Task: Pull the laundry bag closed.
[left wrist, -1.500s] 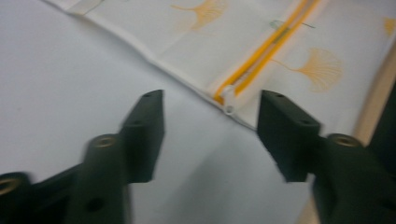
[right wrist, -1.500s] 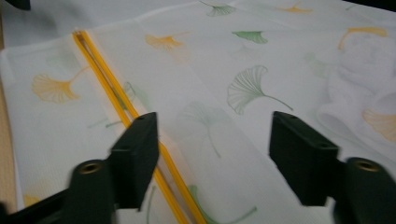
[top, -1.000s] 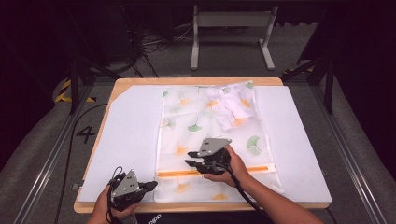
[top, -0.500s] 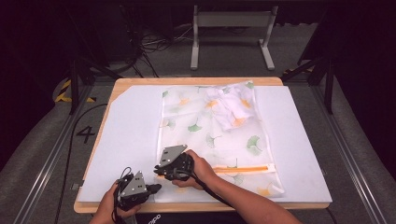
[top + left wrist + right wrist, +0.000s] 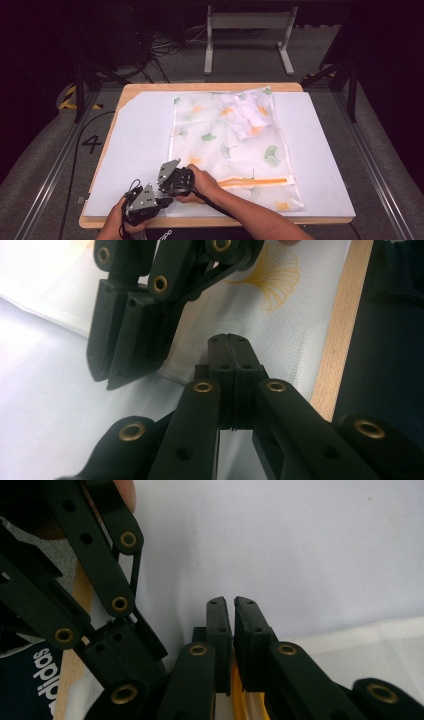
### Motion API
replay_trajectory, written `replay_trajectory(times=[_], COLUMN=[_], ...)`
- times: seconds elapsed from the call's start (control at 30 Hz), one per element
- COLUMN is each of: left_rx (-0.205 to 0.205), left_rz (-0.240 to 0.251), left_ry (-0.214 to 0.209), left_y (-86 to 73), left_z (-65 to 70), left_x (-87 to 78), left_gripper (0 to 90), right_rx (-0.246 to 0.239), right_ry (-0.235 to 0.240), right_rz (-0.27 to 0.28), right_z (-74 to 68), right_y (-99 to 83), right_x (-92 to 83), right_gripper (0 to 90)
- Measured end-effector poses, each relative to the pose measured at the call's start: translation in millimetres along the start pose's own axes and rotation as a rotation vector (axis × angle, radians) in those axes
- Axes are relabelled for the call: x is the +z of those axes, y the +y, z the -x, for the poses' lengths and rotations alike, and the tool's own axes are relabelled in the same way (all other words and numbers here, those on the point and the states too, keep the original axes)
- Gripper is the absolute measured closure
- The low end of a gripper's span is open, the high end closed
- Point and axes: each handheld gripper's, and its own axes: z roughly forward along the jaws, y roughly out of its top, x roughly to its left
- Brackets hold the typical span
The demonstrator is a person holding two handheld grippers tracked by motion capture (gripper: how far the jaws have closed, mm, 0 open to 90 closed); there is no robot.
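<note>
Since a second ago the right gripper [image 5: 165,186] has slid left along the near edge of the mesh bag [image 5: 227,145] to its near-left corner, its jaws closing as it went. They now pinch the orange zipper [image 5: 239,700] of the bag, nearly together. The left gripper [image 5: 159,204] has stayed at the near-left, jaws clenched together on the bag's near corner, just beside the right one.

A white mat [image 5: 135,150] covers the wooden table [image 5: 200,86], and a dark floor with cables and a metal stand [image 5: 248,30] lies beyond.

The bag lies flat across the middle of the mat, sheer white with green and orange ginkgo leaves, and white cloth [image 5: 245,115] is bunched in its far end.
</note>
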Motion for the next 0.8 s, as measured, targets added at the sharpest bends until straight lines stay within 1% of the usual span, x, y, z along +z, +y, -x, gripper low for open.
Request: replay_trajectory(times=[0.1,0.17,0.23,0.27,0.37,0.47,0.5,0.53,0.6,0.67,0.7,0.73,0.8], left_rx=[0.002,-0.001,-0.001,0.001,0.002,-0.01,-0.01,-0.006,-0.007,-0.009,-0.007,-0.006,-0.006], left_rz=[0.003,0.004,0.005,0.004,0.001,0.007,0.007,0.007,0.006,0.008,0.005,0.005,0.004], left_ry=[0.001,-0.001,-0.001,0.0,0.001,-0.009,-0.007,-0.006,-0.006,-0.006,-0.004,-0.004,-0.007], left_y=[-0.2,-0.3,-0.4,-0.3,0.0,-0.8,-0.8,-0.7,-0.7,-0.7,-0.7,-0.7,-0.7], left_z=[0.0,-0.2,-0.2,-0.1,-0.3,-1.1,-1.1,-1.0,-0.8,-0.8,-0.7,-0.6,-0.9], left_x=[0.2,0.1,0.1,0.2,0.0,0.2,0.2,0.2,0.2,0.2,0.1,0.1,-0.1], left_gripper=[90.0,90.0,90.0,90.0,90.0,90.0,90.0,90.0,90.0,90.0,90.0,90.0,90.0], right_rx=[-0.001,-0.018,-0.016,-0.021,-0.007,0.009,0.002,-0.004,-0.01,-0.032,-0.03,-0.016,-0.023], right_ry=[0.006,0.01,0.01,0.003,-0.021,-0.021,-0.029,-0.038,-0.041,-0.048,-0.047,-0.044,-0.041], right_rz=[0.003,-0.005,-0.008,-0.013,-0.02,-0.019,-0.024,-0.026,-0.025,-0.034,-0.034,-0.035,-0.058], right_z=[-0.7,-1.2,-1.4,-1.2,0.4,3.4,4.2,4.5,4.7,3.7,3.2,2.3,0.7], right_y=[-2.3,-6.8,-8.4,-10.1,-16.2,-20.1,-20.8,-21.1,-20.6,-18.3,-16.6,-14.7,-10.5], right_x=[-4.1,-9.2,-10.7,-12.1,-17.8,-22.3,-23.6,-24.9,-27.1,-27.2,-26.8,-26.1,-23.5], right_gripper=[86.3,86.6,86.5,86.5,84.3,81.9,80.8,80.1,79.2,77.7,77.1,76.8,74.0])
